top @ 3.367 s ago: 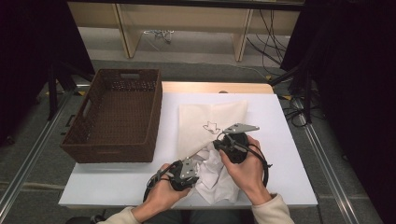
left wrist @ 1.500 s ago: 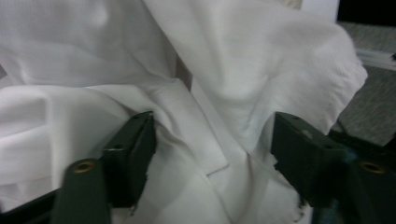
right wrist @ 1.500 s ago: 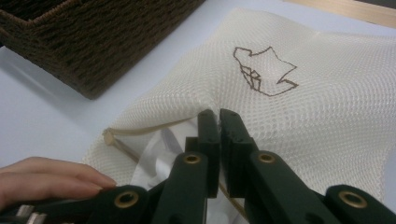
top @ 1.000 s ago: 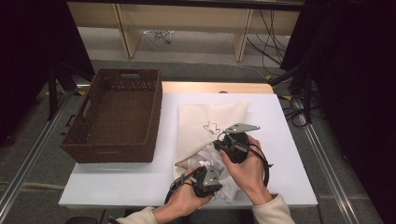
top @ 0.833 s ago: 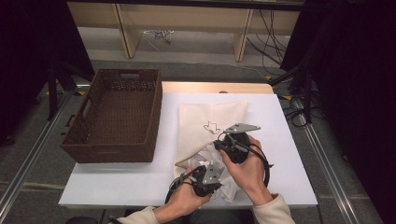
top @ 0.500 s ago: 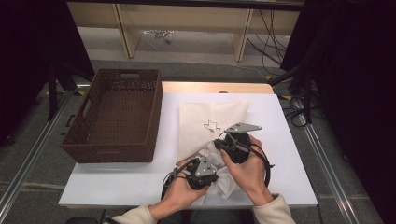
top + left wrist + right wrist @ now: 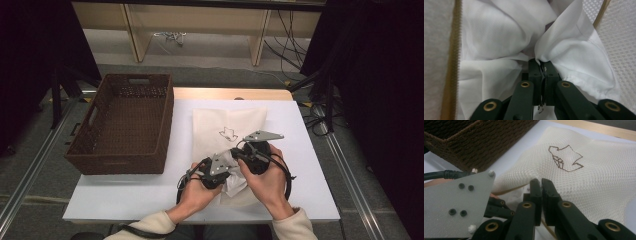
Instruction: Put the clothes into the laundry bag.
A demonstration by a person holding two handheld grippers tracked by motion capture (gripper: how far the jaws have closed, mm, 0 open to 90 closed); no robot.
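Note:
A cream mesh bag (image 7: 225, 122) with a brown outline drawing lies flat on the white table (image 7: 125, 192). A crumpled white cloth (image 7: 235, 186) sits at the bag's near end, beside its gold zipper (image 7: 455, 50). My left gripper (image 7: 231, 159) is shut, and a fold of the white cloth (image 7: 506, 35) is pinched between its tips. Just beside it, my right gripper (image 7: 236, 151) is shut on the bag's near edge, lifting the mesh (image 7: 584, 182) into a ridge. The left gripper's grey plate (image 7: 456, 205) is close at the left of the right gripper view.
A dark brown woven basket (image 7: 125, 120) stands on the table's left half, close to the bag's left edge. A wooden strip (image 7: 232, 93) runs along the table's far side. Cables lie on the floor beyond.
The left hand has moved away from the person, toward the bag's near end and the right gripper, carrying the white cloth. The right hand has stayed put.

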